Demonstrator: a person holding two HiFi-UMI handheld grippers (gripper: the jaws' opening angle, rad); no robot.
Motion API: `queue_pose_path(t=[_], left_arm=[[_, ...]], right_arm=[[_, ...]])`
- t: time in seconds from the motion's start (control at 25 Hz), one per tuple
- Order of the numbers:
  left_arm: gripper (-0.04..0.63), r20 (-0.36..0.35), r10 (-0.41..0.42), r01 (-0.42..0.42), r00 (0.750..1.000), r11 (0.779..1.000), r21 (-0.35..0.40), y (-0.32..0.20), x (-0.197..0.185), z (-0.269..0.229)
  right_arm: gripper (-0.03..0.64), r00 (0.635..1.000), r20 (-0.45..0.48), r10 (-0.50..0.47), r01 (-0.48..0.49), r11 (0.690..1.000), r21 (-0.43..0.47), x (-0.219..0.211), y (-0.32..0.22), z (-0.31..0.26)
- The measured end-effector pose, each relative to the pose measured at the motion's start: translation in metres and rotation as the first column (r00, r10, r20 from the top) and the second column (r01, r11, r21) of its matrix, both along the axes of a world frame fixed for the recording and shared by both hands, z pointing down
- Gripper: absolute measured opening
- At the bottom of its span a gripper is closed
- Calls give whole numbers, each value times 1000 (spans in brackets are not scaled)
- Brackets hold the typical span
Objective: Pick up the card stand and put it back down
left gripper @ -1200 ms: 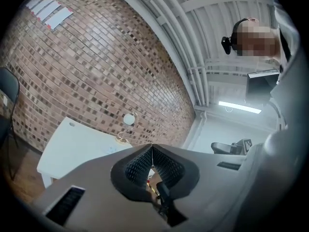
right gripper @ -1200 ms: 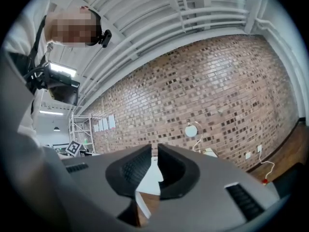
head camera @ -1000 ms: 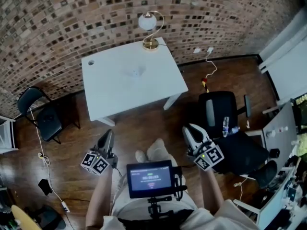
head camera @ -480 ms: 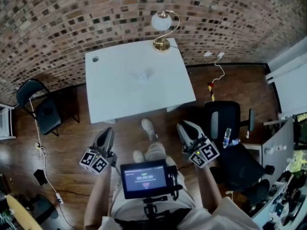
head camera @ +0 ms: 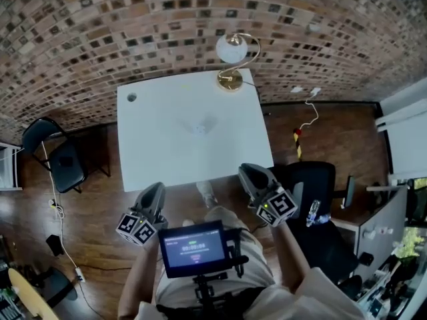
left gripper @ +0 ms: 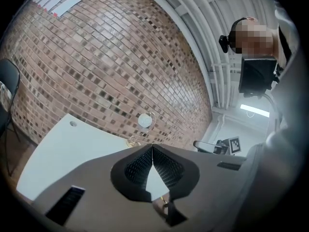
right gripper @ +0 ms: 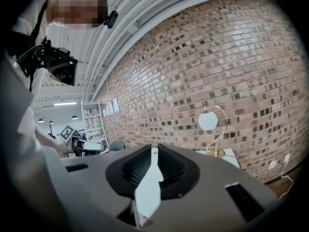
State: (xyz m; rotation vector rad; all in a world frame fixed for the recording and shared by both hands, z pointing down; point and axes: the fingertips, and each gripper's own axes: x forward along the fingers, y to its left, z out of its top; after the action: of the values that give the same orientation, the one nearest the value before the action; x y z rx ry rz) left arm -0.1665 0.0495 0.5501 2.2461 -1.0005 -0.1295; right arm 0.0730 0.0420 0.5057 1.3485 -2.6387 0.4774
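Both grippers have advanced to the near edge of the white rectangular bench (head camera: 147, 152). Its centre carries the small clear card stand (head camera: 199, 127), ahead of and between left gripper (head camera: 155, 191) and right gripper (head camera: 245, 172) (right judged marginally nearer). Long axis unreadable. Left fingers closed, right fingers all but closed, both empty.

Card stand (head camera: 199, 127): small, pale, clear or whitish, hard to pick out against white top. Sits on my white table (head camera: 153, 165), roughly mid-top, slightly toward far edge and slightly right of centre. Stands alone, bare tabletop all round it. Faint grey shadow spreads just beside it. Lamp (head camera: 231, 52) at far right corner, well apart, diagonally behind. Too small to read shape; cannot tell facing, tilt, or whether card sits in it.
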Motion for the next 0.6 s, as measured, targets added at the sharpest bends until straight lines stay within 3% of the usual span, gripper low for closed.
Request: queue_pose_path(t=[0.28, 0.6], left_arm=[[11, 41, 8, -8, 999, 1000, 5, -46, 37, -12], [11, 79, -52, 53, 996, 999, -5, -83, 46, -10]], right_arm=[[63, 998, 18, -55, 56, 998, -41, 10, -62, 23], [91, 988, 6, -152, 152, 984, -89, 8, -114, 64]])
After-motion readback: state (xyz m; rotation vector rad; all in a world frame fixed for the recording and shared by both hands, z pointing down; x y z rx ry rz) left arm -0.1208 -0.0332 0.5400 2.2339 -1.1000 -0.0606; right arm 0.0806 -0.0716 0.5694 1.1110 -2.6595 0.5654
